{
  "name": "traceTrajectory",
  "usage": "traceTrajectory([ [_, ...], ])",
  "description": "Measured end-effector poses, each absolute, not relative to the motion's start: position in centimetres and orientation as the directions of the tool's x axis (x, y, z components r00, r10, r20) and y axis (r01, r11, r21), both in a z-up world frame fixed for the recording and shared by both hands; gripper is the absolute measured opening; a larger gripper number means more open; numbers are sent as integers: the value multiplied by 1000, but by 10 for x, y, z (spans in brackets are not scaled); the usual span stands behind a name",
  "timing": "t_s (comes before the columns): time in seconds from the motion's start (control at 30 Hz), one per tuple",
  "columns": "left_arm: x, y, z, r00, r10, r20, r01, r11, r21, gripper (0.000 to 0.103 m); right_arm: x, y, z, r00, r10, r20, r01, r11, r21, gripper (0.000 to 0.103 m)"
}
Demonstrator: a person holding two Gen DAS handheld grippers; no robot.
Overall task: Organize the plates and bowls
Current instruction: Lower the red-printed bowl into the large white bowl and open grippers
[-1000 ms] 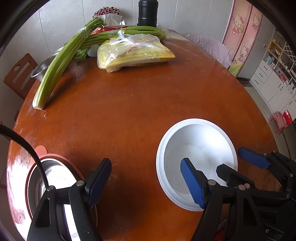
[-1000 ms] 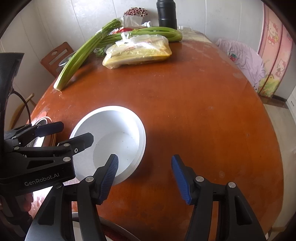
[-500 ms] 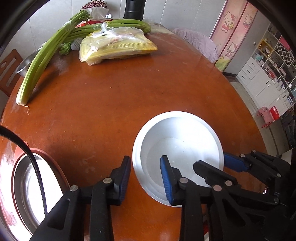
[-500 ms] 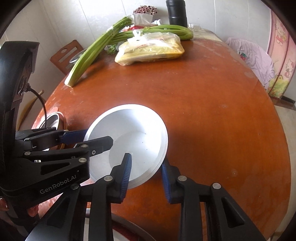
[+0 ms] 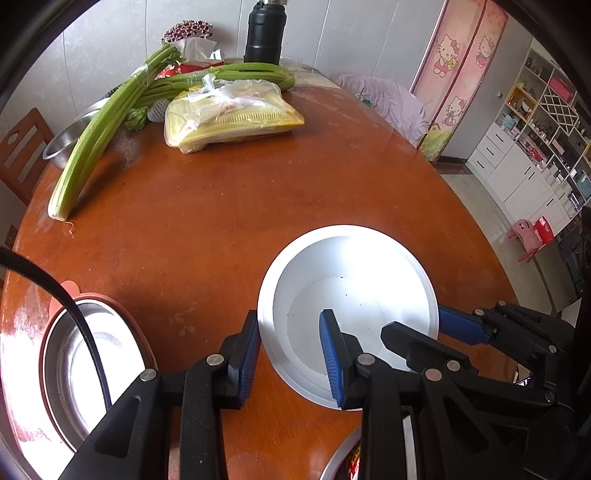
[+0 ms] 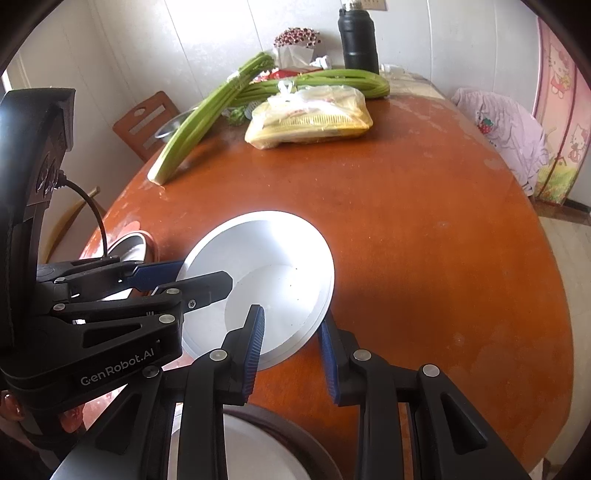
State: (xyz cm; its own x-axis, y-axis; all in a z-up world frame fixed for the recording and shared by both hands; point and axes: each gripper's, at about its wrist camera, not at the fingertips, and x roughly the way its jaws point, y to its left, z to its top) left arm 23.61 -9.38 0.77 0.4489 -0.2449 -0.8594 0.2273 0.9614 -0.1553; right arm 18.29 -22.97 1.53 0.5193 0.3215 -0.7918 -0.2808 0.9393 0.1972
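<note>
A white bowl (image 5: pixel 351 266) (image 6: pixel 266 251) hangs just over the round brown table (image 5: pixel 221 221), held by both grippers at once. My left gripper (image 5: pixel 290 354) is shut on the bowl's near left rim, one blue pad outside and one inside. From the right wrist view my left gripper (image 6: pixel 203 273) comes in from the left. My right gripper (image 6: pixel 291 347) is shut on the near right rim, and the left wrist view shows my right gripper (image 5: pixel 413 325) clamping that edge. The bowl is empty.
A steel bowl with a red rim (image 5: pixel 74 362) (image 6: pixel 129 243) sits at the table's near left edge. Another dark-rimmed dish (image 6: pixel 258 443) lies just below the grippers. Celery (image 5: pixel 96 140), a yellow bag (image 5: pixel 232 118), a black flask (image 5: pixel 264 33) and a steel basin (image 5: pixel 66 140) crowd the far side.
Both grippers went from open to shut on the white bowl's rim. Since closing, both have risen a little with the bowl between them.
</note>
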Motion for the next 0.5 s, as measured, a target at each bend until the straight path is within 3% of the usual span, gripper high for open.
traceTrajectory([
  [0.5, 188, -95, 38, 513, -259, -818, 249, 957, -147, 32, 133, -230, 43, 592, 308, -745, -289, 944, 161, 31],
])
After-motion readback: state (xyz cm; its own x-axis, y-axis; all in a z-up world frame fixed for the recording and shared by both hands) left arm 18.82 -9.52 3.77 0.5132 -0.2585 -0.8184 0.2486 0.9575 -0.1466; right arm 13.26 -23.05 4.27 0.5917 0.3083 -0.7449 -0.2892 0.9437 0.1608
